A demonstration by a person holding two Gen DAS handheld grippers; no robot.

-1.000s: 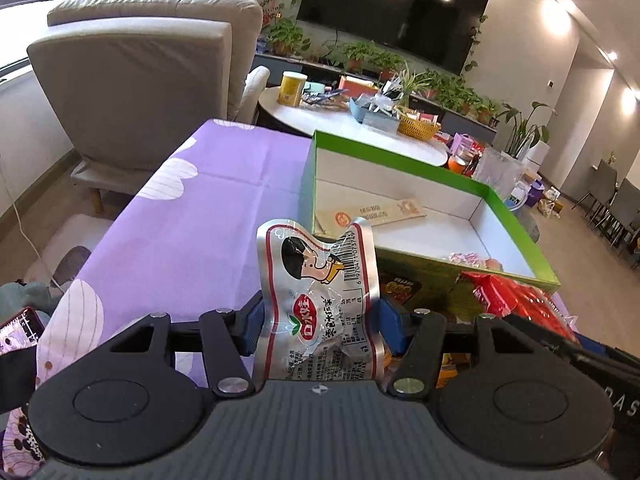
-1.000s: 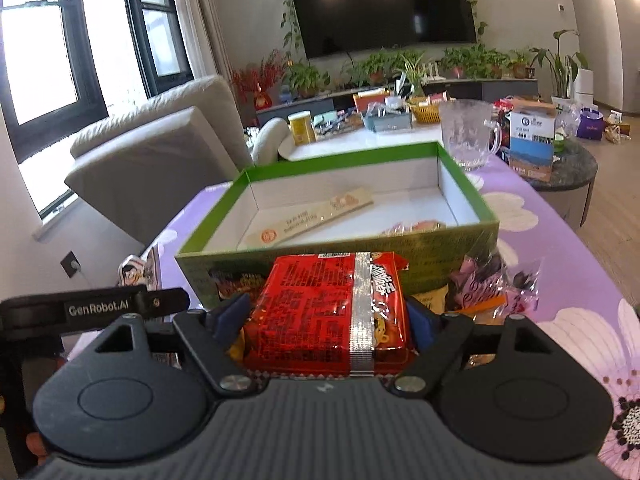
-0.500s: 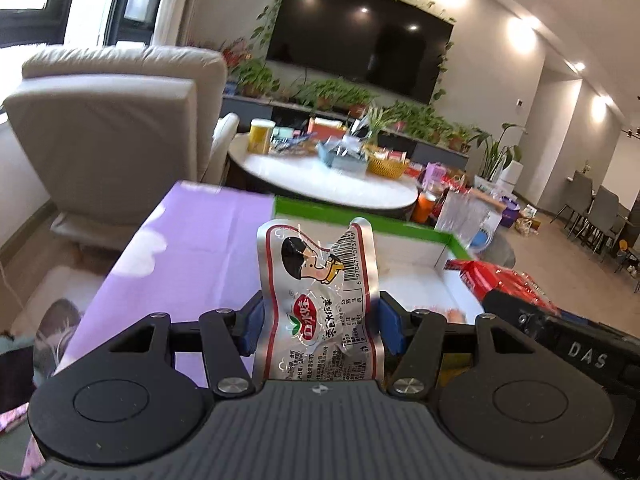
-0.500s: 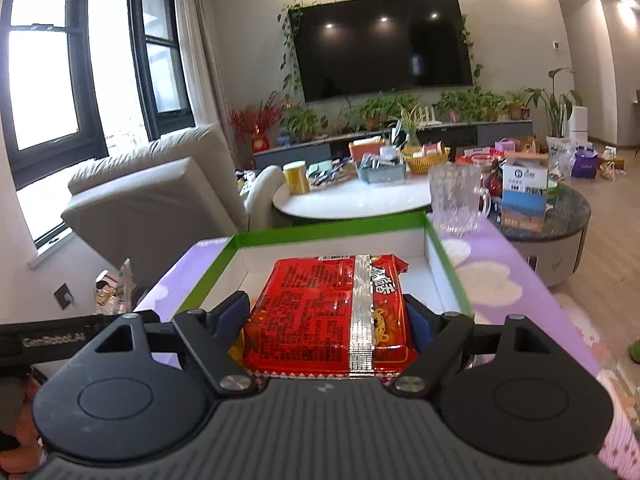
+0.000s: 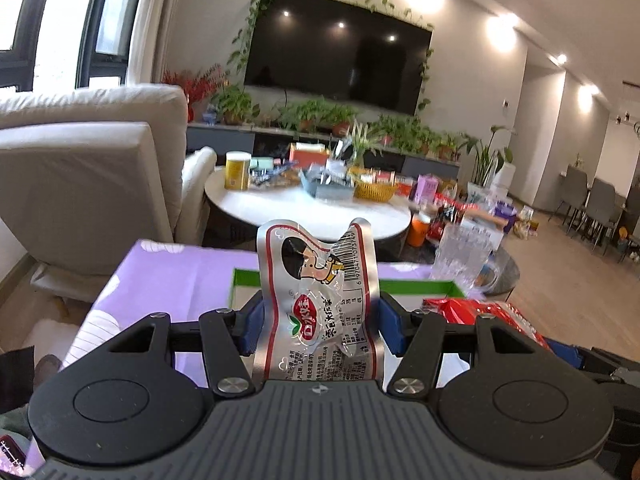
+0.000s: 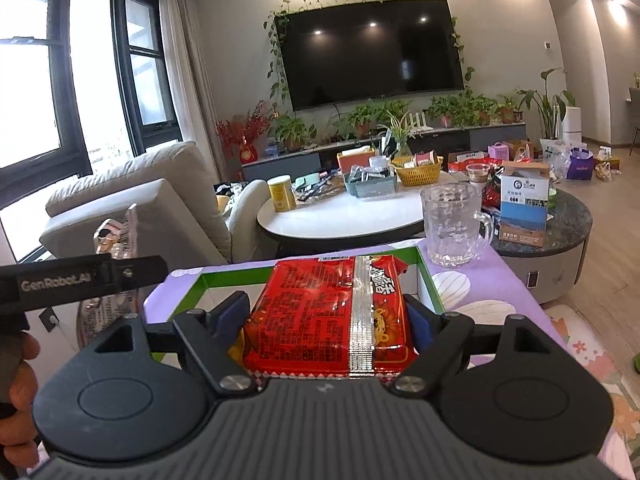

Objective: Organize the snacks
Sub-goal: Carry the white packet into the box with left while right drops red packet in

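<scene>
Above the purple table (image 6: 500, 280), both grippers are carrying snacks.

Left gripper (image 5: 320, 320): jaws clamped on a silver snack pouch (image 5: 320, 304), blue pads pressing on both of its side edges. Pouch stands upright, cartoon face and barcode facing the camera, top edge notched and crumpled. In the right wrist view the same pouch shows edge-on at far left, behind the left gripper's black bar.

Right gripper (image 6: 326, 320): jaws clenched on a red snack packet (image 6: 320, 320) with a silver seam running along it. Packet lies flat between the pads, printed back side up.

Green-rimmed box (image 6: 430, 288): sits open on the table directly beyond both grippers, white inside. Both held snacks hang over its near side; box contents are hidden behind them.

Clear glass mug (image 6: 454, 224): upright on the table, just past the far right corner of the box.

Beyond the table: round white coffee table (image 6: 340, 216) crowded with a yellow canister (image 6: 282, 193), a grey tray and a yellow basket (image 6: 418, 170). Beige armchair (image 6: 140, 208) to the left. Dark television (image 6: 372, 48) on the far wall, potted plants lined up beneath it.

A person's fingers (image 6: 18, 392) grip the left gripper's handle, lower left of the right wrist view.
</scene>
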